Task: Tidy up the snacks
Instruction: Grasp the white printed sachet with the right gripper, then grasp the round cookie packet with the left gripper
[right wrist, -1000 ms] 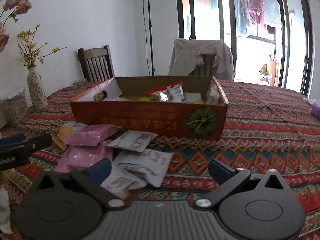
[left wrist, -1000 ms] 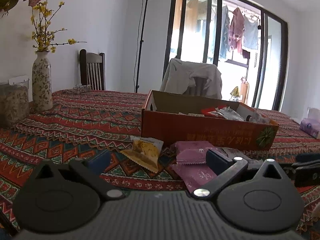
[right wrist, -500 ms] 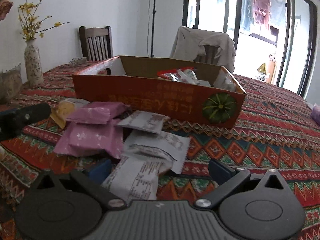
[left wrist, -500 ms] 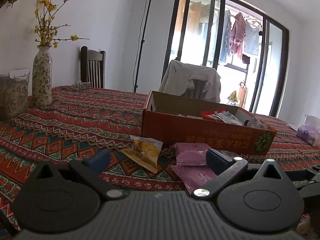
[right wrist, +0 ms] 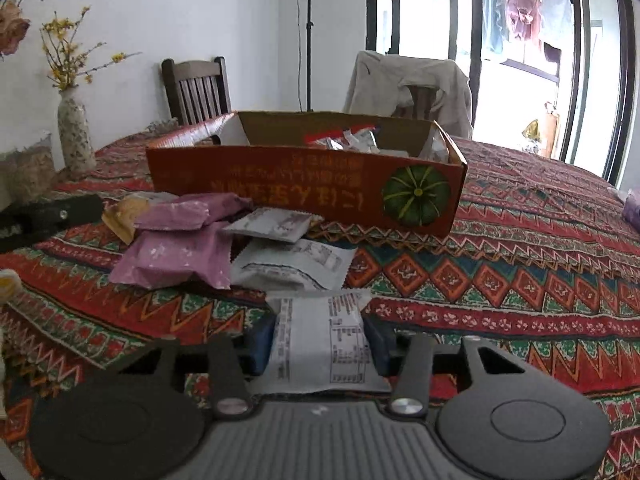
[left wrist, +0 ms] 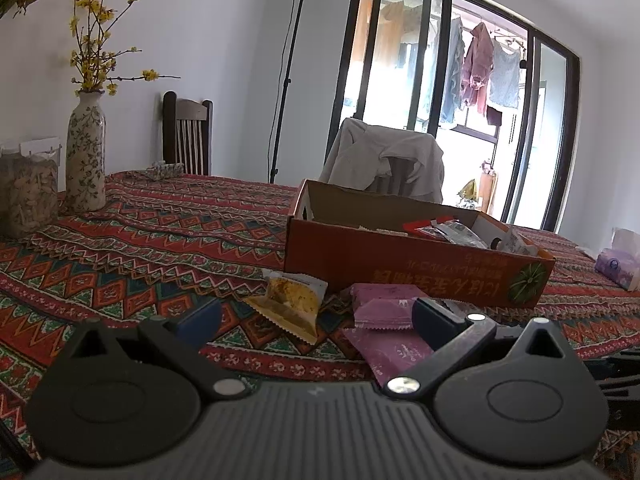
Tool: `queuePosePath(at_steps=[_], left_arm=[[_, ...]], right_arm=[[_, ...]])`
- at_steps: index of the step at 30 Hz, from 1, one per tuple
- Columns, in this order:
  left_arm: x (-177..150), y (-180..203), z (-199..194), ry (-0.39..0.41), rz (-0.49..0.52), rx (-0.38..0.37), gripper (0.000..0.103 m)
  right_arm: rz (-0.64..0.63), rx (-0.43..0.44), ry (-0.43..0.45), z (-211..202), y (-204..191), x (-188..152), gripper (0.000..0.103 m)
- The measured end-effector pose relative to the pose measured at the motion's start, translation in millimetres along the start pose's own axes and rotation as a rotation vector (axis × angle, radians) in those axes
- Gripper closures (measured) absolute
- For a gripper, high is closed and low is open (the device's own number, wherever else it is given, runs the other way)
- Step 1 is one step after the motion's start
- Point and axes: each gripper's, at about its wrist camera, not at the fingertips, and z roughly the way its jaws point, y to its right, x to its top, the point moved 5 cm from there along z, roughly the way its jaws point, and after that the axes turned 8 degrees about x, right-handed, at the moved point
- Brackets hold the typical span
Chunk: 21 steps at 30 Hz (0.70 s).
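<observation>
An orange cardboard box (right wrist: 304, 192) with several snack packets inside stands on the patterned tablecloth; it also shows in the left wrist view (left wrist: 416, 268). In front of it lie purple packets (right wrist: 176, 252), white packets (right wrist: 292, 264) and a yellow packet (left wrist: 290, 300). My right gripper (right wrist: 318, 340) is shut on a white snack packet (right wrist: 324, 348) with printed text, held just above the cloth. My left gripper (left wrist: 316, 316) is open and empty, low over the cloth near the yellow packet and a purple packet (left wrist: 388, 344).
A flowered vase (left wrist: 86, 156) and a jar (left wrist: 26, 196) stand at the left. Two chairs (right wrist: 196, 88) stand behind the table, one draped with a jacket (right wrist: 408, 84). A purple tissue pack (left wrist: 618, 264) lies at the right.
My right gripper has closed its fingers on the white packet and lifted it a little. My left gripper has stayed open and tilted slightly.
</observation>
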Motion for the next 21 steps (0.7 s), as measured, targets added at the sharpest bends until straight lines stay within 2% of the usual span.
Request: queuePosePath(at_steps=[4, 8, 17, 21], left_arm=[[-0.4, 0.4, 1.1, -0.007, 0.003, 0.004, 0.0], [-0.6, 0.7, 2.0, -0.013, 0.008, 0.009, 0.0], [-1.9, 1.9, 4.8, -0.03, 0.018, 0.02, 0.0], [-2.3, 2.0, 5.3, -0.032, 0.019, 0.028, 0.0]], right_arm=[[0.007, 0.009, 0.073, -12.9, 4.8, 9.8, 0.058], [0.013, -0.021, 0.143, -19.0, 17.2, 25.1, 0.058], [0.021, -0.115, 0.243, 3.5, 54.9, 53.4, 0.058], [0.071, -0.081, 0.258, 10.7, 64.4, 56.7, 0.058]])
